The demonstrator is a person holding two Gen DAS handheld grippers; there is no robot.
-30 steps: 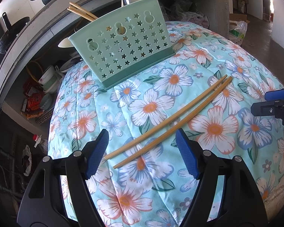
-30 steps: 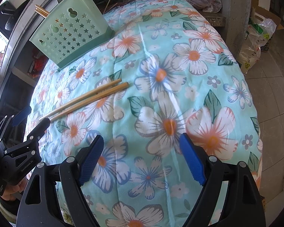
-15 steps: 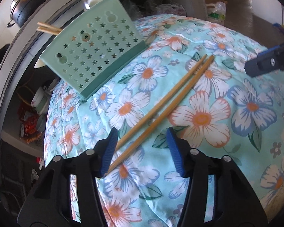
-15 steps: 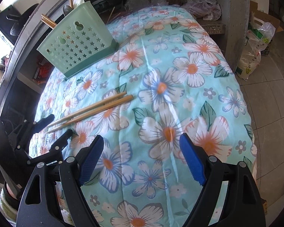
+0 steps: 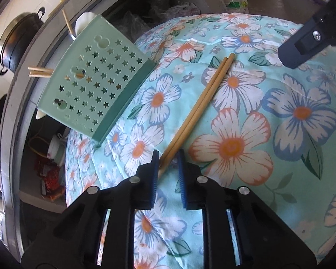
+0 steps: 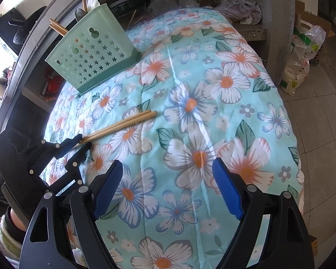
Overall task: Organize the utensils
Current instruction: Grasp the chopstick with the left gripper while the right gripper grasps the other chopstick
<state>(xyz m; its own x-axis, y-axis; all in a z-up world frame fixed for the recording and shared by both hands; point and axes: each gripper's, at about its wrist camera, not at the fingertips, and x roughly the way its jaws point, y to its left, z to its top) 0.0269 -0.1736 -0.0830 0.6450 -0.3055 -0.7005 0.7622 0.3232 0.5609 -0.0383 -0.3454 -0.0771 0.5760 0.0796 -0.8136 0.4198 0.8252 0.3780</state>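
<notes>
The left tongs [image 5: 167, 157] had just been narrowing around the near tips of a pair of wooden chopsticks [image 5: 201, 105], which lay side by side on the flowered cloth [image 5: 280, 134] covering the worktop. The blue pads [image 5: 155, 170] stood close on either side of the tips, and the chopsticks sat between them; whether the pads already pressed on the wood could not be told from the left wrist view. In the right wrist view the same left tongs [image 6: 84, 142] reached in from the left edge, with the chopsticks [image 6: 123, 124] running away from them toward the middle of the cloth. The right tongs [image 6: 168, 187] hung spread wide above the cloth with nothing between their pads. A pale green utensil holder [image 6: 90, 60] pierced with star-shaped holes stood at the far left part of the worktop, well apart from the loose pair, with other chopsticks [image 6: 58, 28] and utensil handles sticking out of its top.
</notes>
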